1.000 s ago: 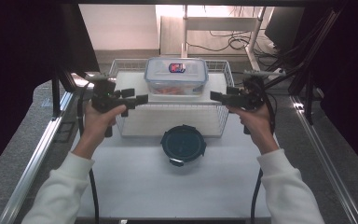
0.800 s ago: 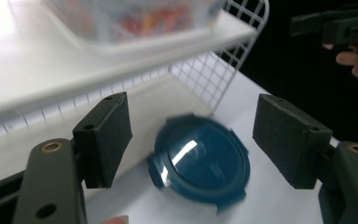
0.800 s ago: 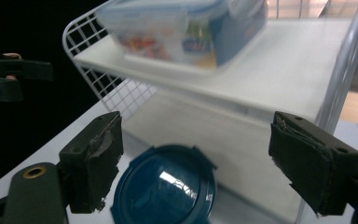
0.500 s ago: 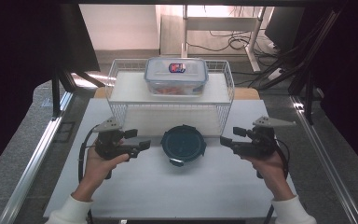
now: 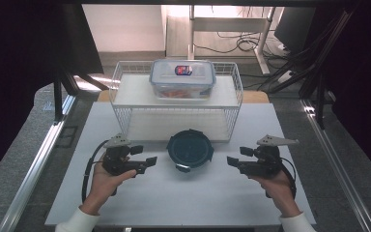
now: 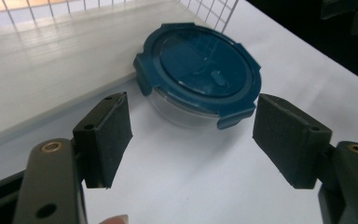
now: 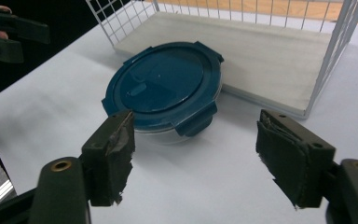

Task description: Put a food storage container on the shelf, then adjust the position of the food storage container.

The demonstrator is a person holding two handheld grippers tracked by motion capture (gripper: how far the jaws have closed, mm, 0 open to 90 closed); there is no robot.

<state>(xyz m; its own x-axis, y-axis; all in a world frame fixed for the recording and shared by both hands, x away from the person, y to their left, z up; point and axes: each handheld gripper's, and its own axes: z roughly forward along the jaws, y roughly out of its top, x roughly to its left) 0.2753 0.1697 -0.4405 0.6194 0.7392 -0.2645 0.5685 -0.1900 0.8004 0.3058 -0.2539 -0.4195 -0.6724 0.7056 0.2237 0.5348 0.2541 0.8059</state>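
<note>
Right now the white table (image 5: 183, 203) carries a wire rack (image 5: 125, 77) at its far side, with a clear rectangular box (image 5: 182, 79) on the rack's shelf. In front of the rack stands the round container (image 5: 190, 151), its dark blue lid (image 6: 200, 65) clipped on. It sits on the table between the two tongs, touching neither. The left gripper (image 5: 149, 161) points at it from one side, jaws wide and empty; the right gripper (image 5: 231, 161) faces it from the other side, its jaws having just narrowed a little, though nothing is between them. By my reckoning nothing is done yet: grasping the container is all ahead.
</note>
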